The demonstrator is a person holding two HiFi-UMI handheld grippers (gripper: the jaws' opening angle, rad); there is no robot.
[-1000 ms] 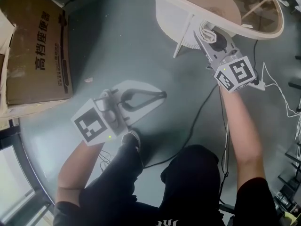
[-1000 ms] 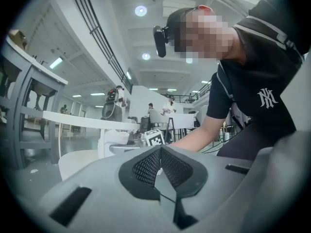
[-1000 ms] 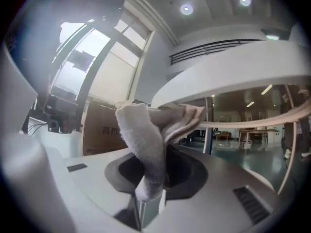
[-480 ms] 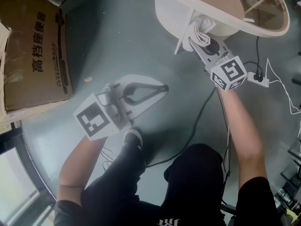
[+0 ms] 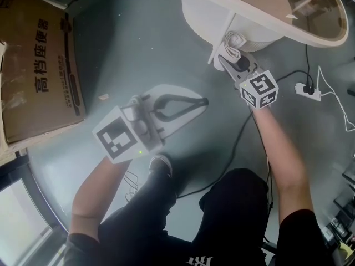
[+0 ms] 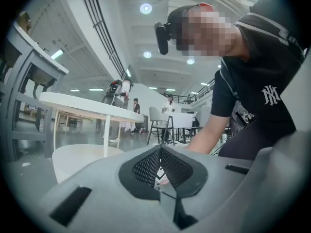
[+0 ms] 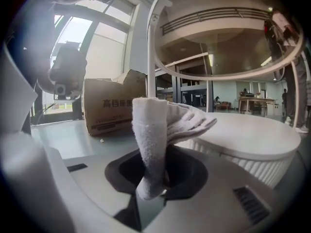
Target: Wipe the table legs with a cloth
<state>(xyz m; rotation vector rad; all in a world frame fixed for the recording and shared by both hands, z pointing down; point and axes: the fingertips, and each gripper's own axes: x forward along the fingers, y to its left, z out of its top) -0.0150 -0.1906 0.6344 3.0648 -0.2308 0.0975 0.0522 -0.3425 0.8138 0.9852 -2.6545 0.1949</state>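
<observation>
At the upper left of the head view, a cardboard box (image 5: pixel 33 65) carries dark Chinese print: 高档座便器. In the left gripper view, at the right, a black shirt (image 6: pixel 252 76) bears a white NY monogram.

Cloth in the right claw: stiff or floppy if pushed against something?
Probably floppy: the cloth folds and droops where the right gripper pinches it. Likely light; its looped pile looks grippy, not slippery, so it should mould around the table leg.

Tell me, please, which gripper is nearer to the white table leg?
The right. The right gripper, holding the cloth, is right at the table leg; the left gripper hangs well apart over the floor.
</observation>
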